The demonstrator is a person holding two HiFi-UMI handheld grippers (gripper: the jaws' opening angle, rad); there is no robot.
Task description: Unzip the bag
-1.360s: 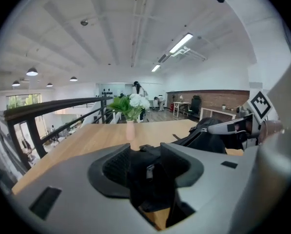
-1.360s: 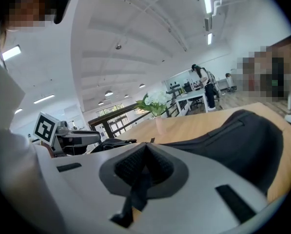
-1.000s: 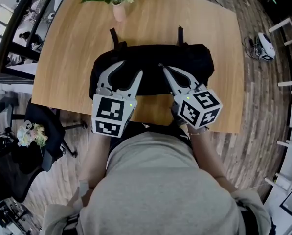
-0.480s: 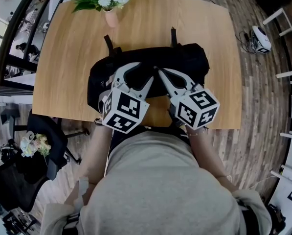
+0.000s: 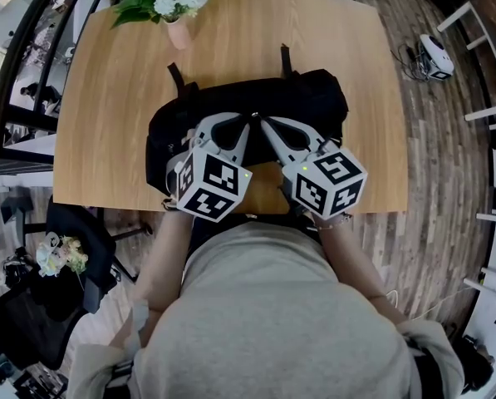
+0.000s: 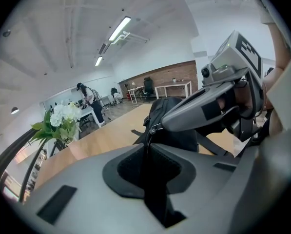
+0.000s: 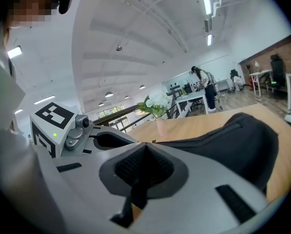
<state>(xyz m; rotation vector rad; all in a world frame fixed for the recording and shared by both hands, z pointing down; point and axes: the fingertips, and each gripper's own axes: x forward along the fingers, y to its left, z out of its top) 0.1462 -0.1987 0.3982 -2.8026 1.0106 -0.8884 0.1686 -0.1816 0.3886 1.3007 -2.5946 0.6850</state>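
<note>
Closing left gripper (image 6: 148, 149) jaws on zip pull (image 6: 146, 139) | right gripper (image 7: 144, 146) jaws clamped on bag (image 7: 233, 140) | risk: losing thin pull when tugging

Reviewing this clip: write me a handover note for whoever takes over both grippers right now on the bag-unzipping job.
Left gripper: jaws closing on the black pull cord that runs between them.
Right gripper: shut, its tip at the metal zip slider; I cannot tell whether it pinches any fabric.
Bag: black, lying on the wooden table, with both grippers at its middle.
Done: the zip pull has been reached. No opening shows in the bag.
Left: steady the bag and draw the slider along the zip.
</note>
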